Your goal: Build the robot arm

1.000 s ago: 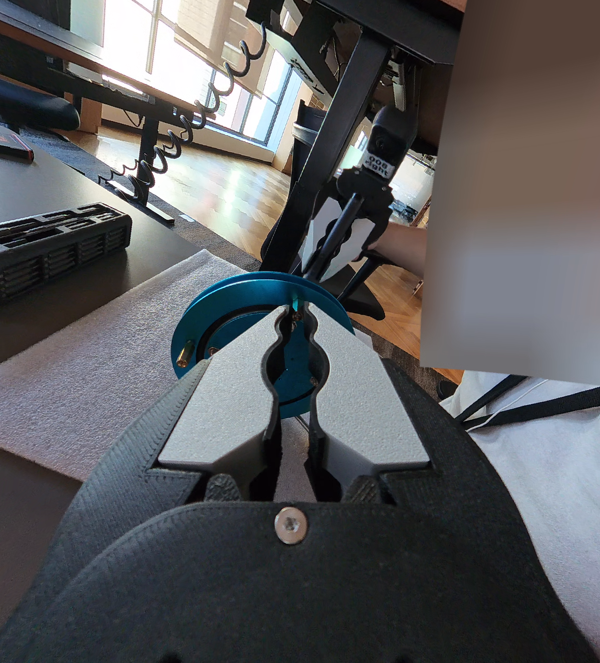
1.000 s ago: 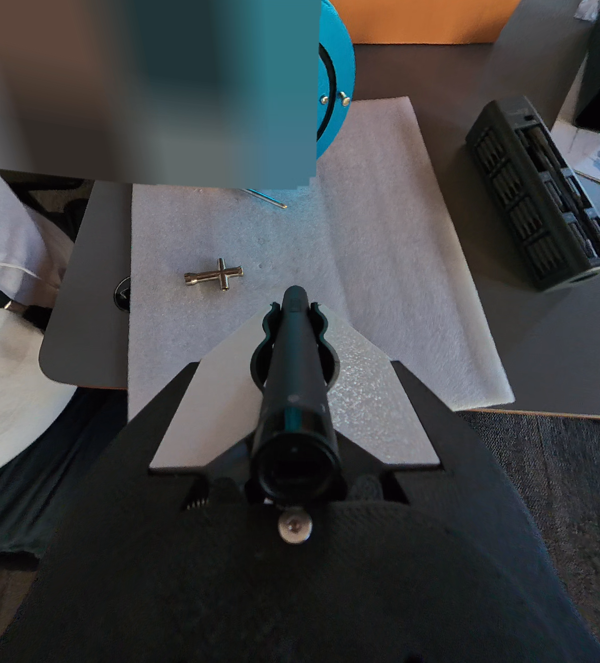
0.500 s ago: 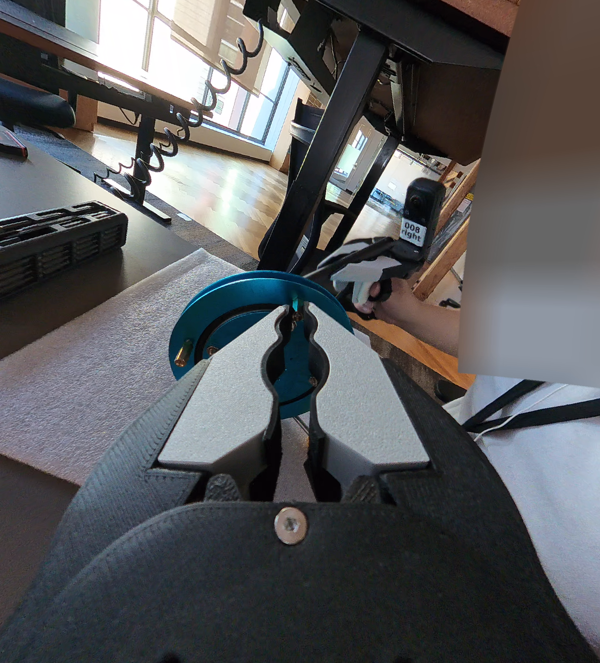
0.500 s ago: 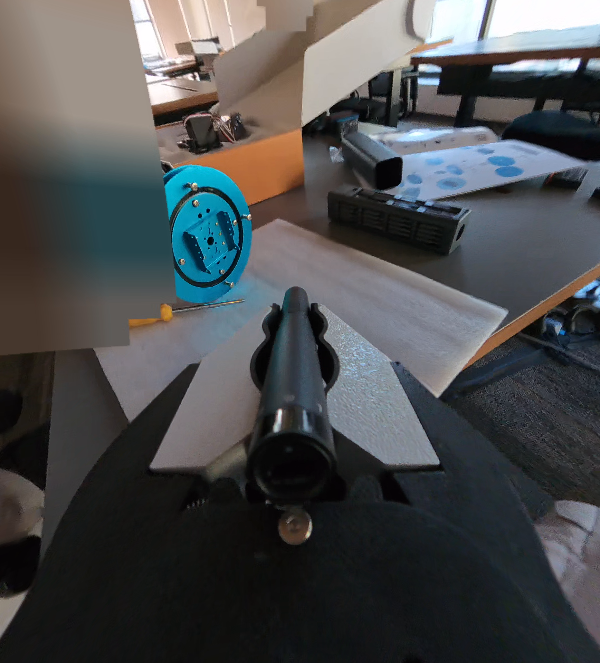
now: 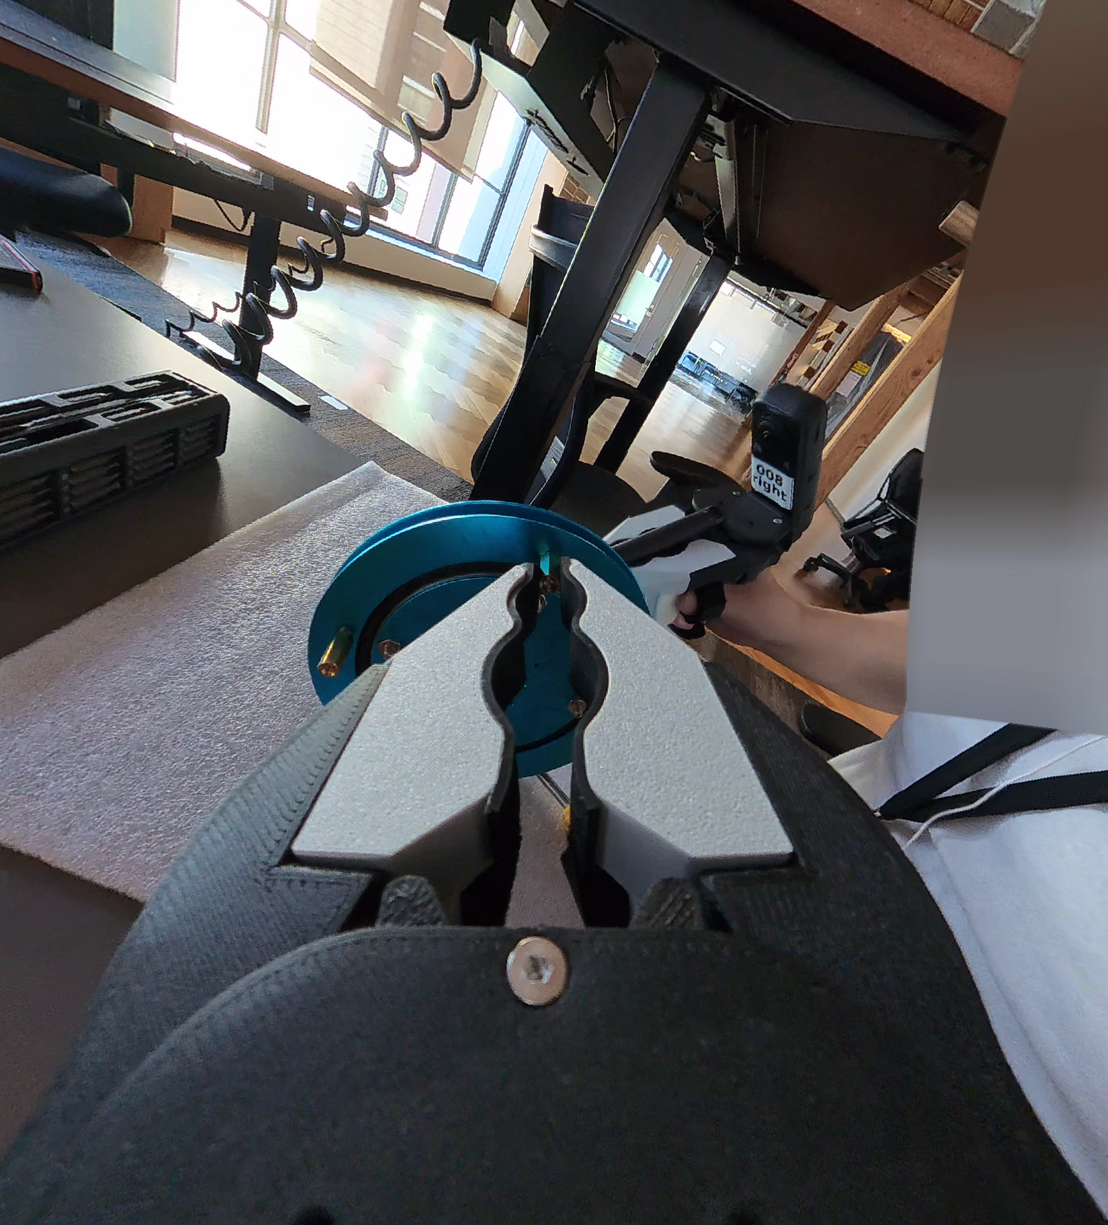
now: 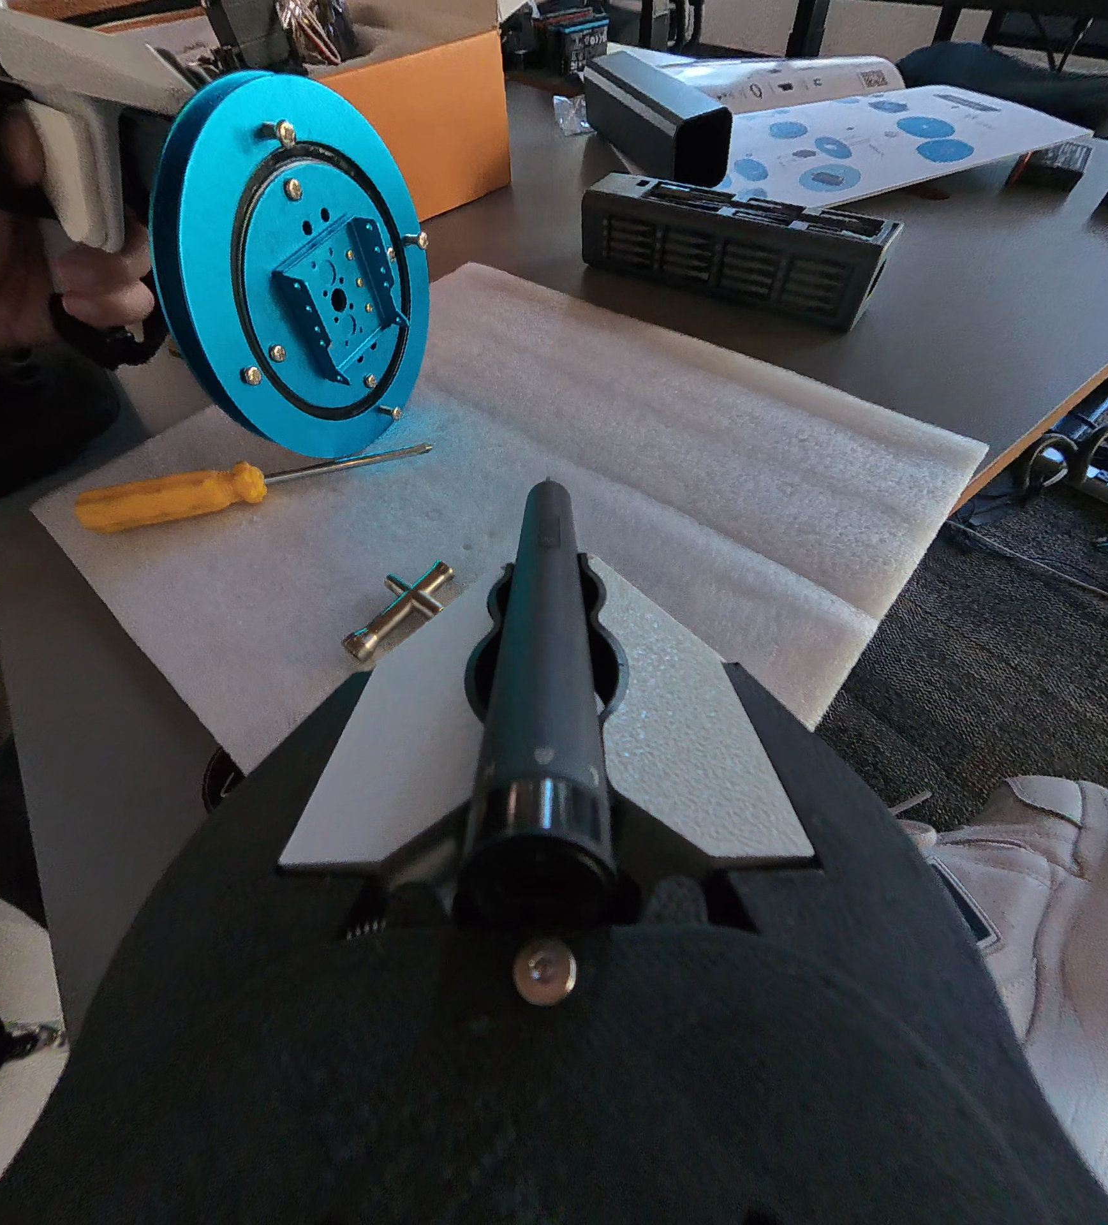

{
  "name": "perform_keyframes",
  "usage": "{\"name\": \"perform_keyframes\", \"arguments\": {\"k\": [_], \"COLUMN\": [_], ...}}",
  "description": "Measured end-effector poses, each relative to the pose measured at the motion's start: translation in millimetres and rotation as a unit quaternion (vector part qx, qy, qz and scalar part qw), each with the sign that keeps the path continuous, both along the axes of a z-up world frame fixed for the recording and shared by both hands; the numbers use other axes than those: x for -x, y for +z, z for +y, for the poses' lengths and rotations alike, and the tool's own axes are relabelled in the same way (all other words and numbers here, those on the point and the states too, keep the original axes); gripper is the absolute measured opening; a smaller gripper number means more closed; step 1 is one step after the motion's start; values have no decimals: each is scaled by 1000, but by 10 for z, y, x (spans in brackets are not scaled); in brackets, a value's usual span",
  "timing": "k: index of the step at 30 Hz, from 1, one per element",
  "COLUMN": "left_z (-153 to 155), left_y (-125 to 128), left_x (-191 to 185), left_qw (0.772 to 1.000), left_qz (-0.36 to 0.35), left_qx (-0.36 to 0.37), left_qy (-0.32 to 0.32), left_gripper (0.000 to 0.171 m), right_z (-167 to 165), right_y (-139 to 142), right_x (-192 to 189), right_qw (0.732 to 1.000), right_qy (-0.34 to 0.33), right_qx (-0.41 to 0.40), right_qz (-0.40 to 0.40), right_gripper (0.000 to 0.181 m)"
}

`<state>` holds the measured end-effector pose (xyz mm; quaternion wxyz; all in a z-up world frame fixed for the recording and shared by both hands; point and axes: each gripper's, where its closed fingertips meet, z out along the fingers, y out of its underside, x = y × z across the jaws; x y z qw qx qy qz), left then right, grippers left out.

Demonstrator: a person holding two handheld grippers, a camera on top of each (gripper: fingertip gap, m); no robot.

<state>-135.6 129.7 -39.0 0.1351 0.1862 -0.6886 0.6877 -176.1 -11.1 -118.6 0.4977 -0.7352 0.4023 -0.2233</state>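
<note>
Two grippers loaded: left gripper jaws clamp blue disc on edge above foam sheet, screw face exposed; right gripper jaws grip dark driver, tip forward.

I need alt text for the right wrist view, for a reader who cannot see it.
The right gripper grips a dark pen-shaped electric screwdriver pointing over a white foam mat. Upper left, the left gripper holds a blue metal disc upright above a yellow screwdriver and cross wrench.
</note>
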Motion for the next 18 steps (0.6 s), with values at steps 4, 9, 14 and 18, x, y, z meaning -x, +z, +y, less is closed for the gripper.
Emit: {"name": "perform_keyframes", "arguments": {"k": [4, 9, 14, 18], "left_z": [-4, 5, -4, -5], "left_y": [-2, 1, -1, -2], "left_x": [4, -1, 6, 9], "left_qw": [1000, 1000, 1000, 1000], "left_qz": [3, 3, 3, 2], "left_qx": [2, 3, 2, 1], "left_qy": [-2, 0, -2, -2], "left_gripper": [4, 4, 4, 4], "right_z": [-15, -73, -126, -120], "right_y": [-12, -157, -249, -277], "right_x": [61, 223, 369, 435], "right_qw": [1000, 998, 997, 996], "right_qy": [9, 26, 23, 25], "right_qx": [-4, 46, 61, 50], "right_qz": [4, 22, 43, 64], "right_gripper": [20, 26, 28, 30]}}
